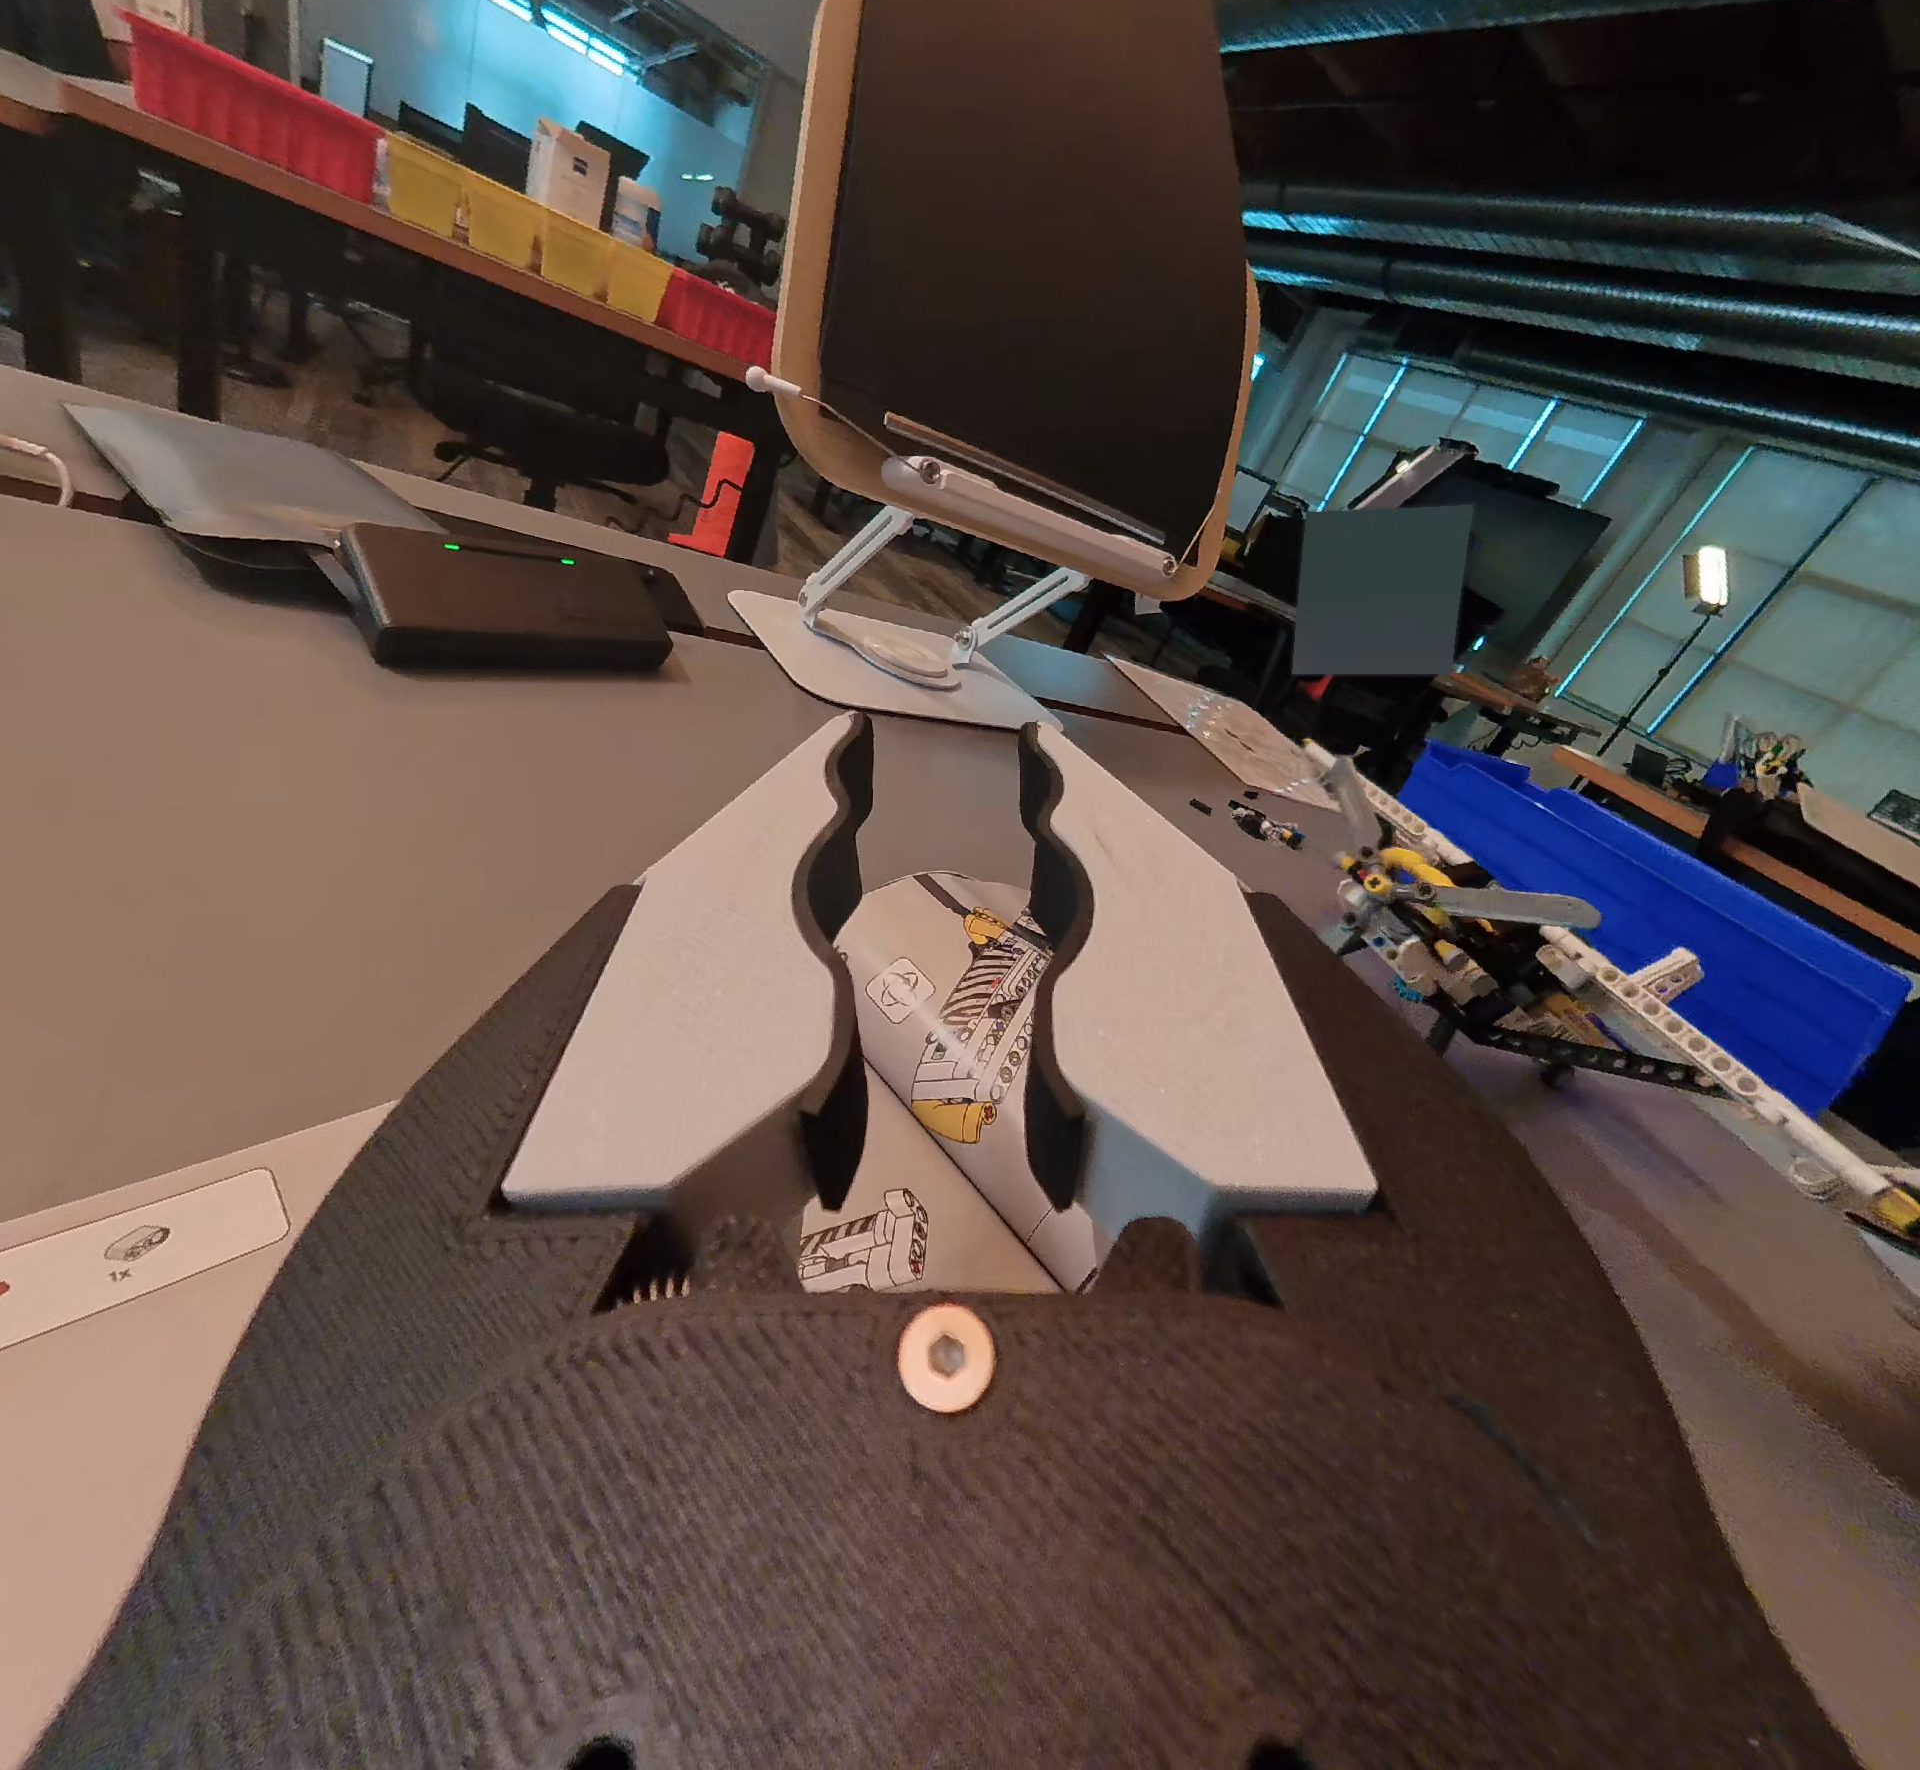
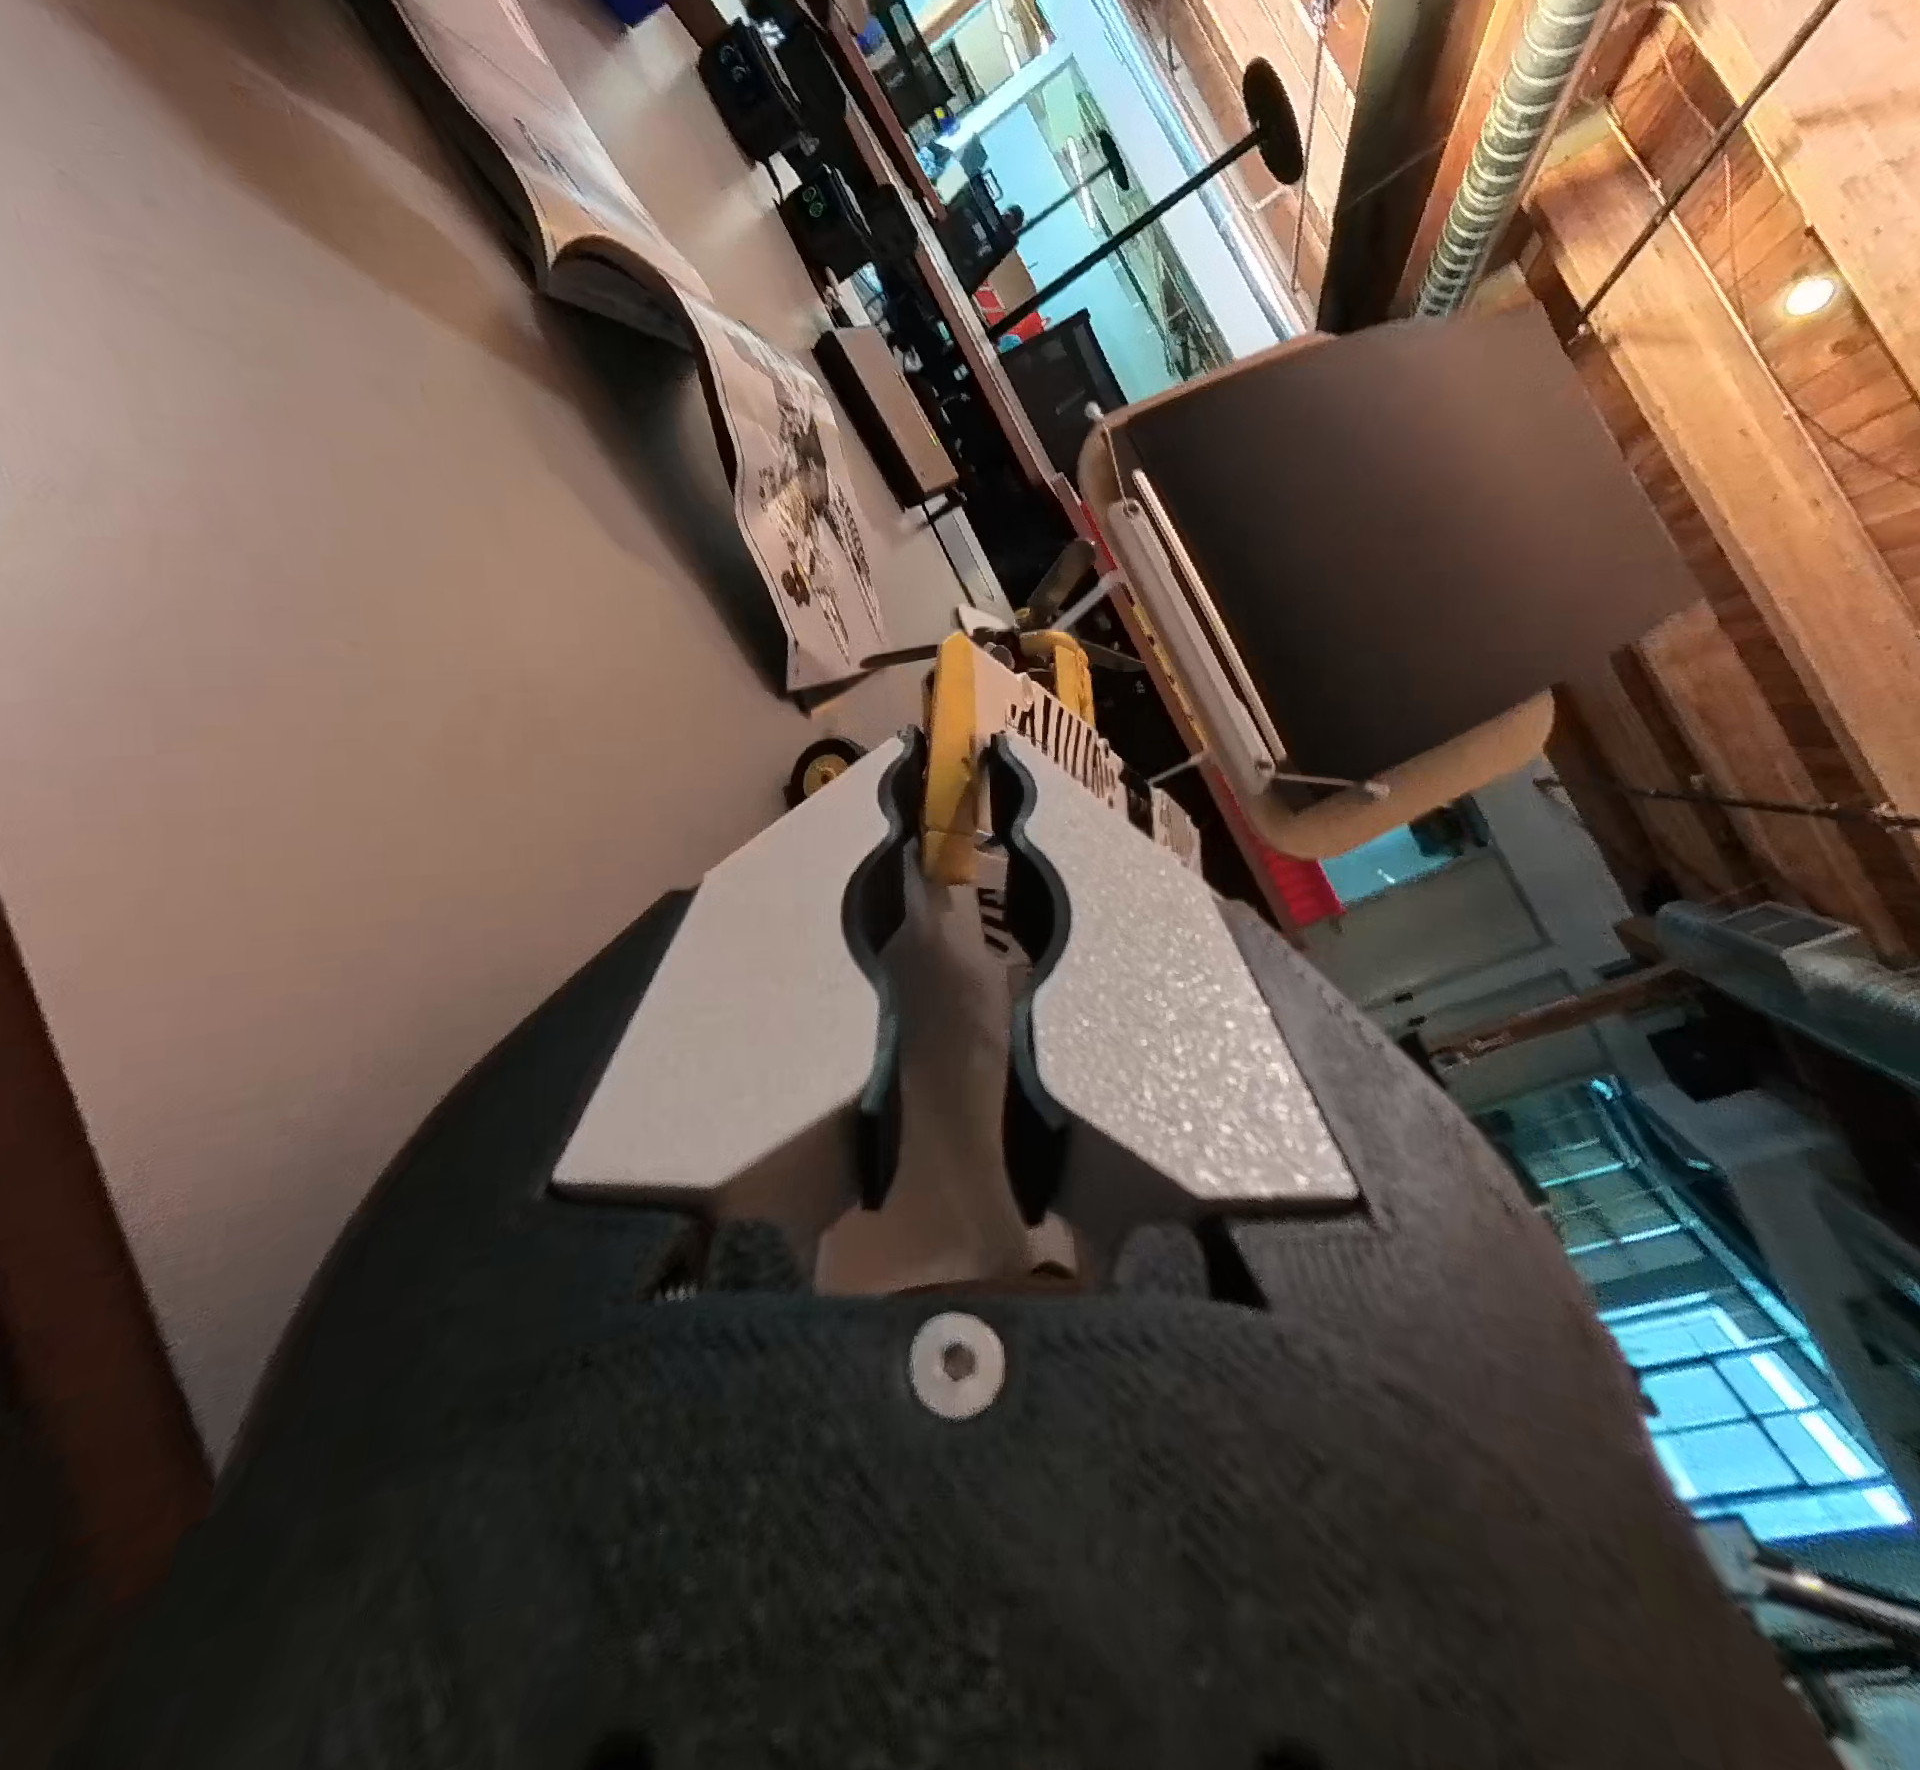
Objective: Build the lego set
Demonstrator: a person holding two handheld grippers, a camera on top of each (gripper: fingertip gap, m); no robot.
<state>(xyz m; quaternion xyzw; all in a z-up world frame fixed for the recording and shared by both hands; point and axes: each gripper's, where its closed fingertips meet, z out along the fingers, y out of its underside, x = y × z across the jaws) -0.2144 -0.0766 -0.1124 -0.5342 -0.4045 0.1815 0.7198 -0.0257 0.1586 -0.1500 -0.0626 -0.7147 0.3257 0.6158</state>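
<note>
My left gripper point(image 1: 943, 744) is open and empty, held low over the open instruction booklet point(image 1: 935, 1024), whose page shows between the fingers. The part-built lego model point(image 1: 1507, 972), white, black and yellow with long beams, lies on the grey table point(image 1: 260, 837) to its right. In the right wrist view, my right gripper point(image 2: 951, 754) is shut on a yellow piece point(image 2: 954, 681) of the lego model point(image 2: 1070, 744), next to a white panel with black stripes. The booklet point(image 2: 644, 286) lies open farther off.
A dark tablet on a stand point(image 1: 1029, 214) stands ahead at the table's far edge, also in the right wrist view point(image 2: 1403, 557). A black device point(image 1: 509, 598) lies left, a blue bin point(image 1: 1662, 889) right, small loose pieces point(image 1: 1262, 821) between. A yellow-hubbed wheel point(image 2: 821, 770) lies by the model.
</note>
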